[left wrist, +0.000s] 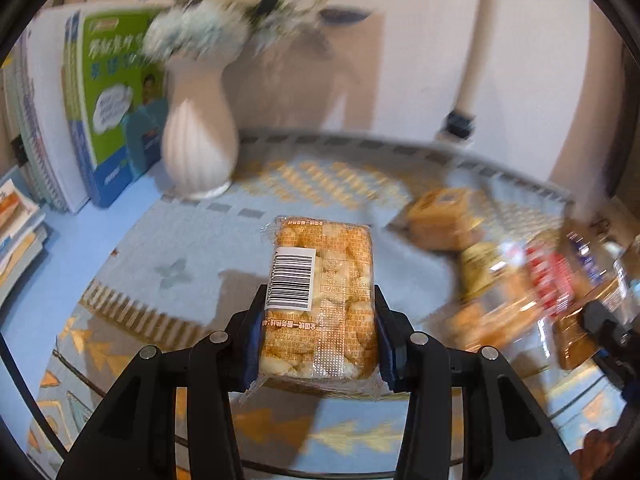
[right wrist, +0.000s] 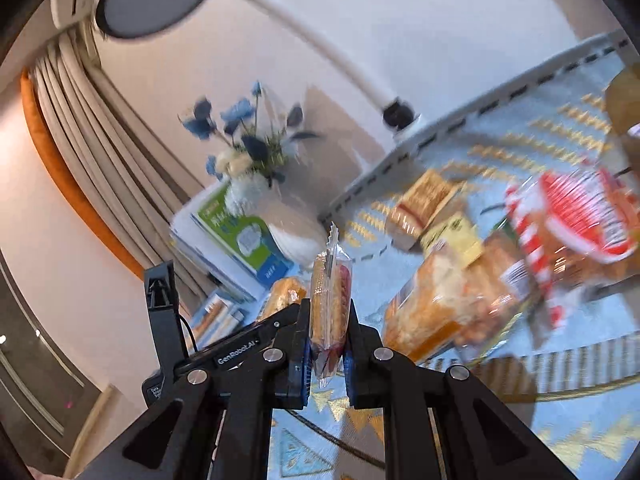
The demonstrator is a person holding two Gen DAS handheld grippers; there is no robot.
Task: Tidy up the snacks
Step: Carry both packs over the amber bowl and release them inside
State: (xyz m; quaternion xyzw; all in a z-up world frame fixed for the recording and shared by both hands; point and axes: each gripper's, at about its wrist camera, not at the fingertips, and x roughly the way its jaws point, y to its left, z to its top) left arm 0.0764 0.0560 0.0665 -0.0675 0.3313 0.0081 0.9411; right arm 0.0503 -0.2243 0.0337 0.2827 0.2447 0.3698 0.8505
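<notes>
Sharply, left gripper (left wrist: 318, 336) clamping pastry pack (left wrist: 320, 300), right gripper (right wrist: 329, 336) clamping biscuit packet (right wrist: 330, 304); snack pile (right wrist: 500, 272) blurred.

"GenRobot.AI" stands in white on the black arm of the right gripper (right wrist: 329, 350), while the pastry packet (left wrist: 320, 300) bears a barcode label with unreadable print
</notes>
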